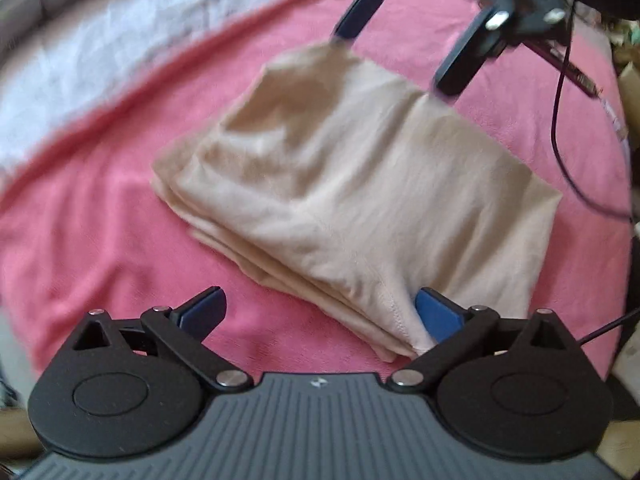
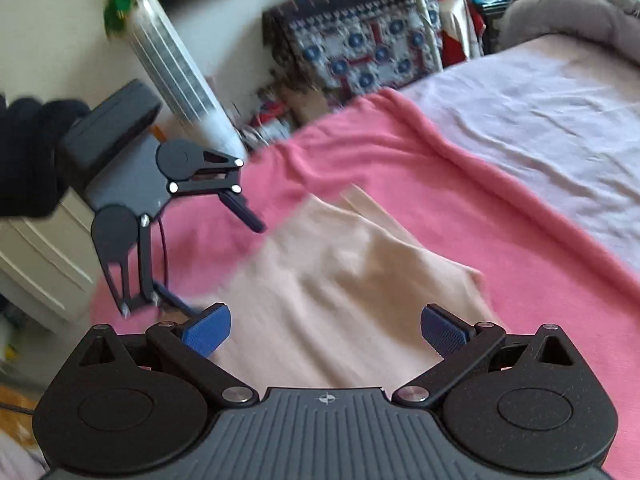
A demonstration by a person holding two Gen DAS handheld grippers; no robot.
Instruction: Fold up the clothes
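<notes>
Left gripper [image 1: 320,312]: I am holding my jaws spread wide, gripping nothing, at the lower frame.
Beige garment [image 1: 352,200]: lying folded, layered, mid-frame on the pink blanket [image 1: 100,220].
Right gripper [image 2: 326,330]: I am hovering agape, empty, perhaps to smooth it.

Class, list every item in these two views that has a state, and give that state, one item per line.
Beige thin-fabric garment: folded into several layers, lying flat on the blanket.
Pink fleece blanket: spread out, slightly wrinkled.
Pale lilac sheet: spread, creased.
Left gripper: open, holding nothing, at the garment's near edge.
Right gripper: open, holding nothing, over the garment.
</notes>
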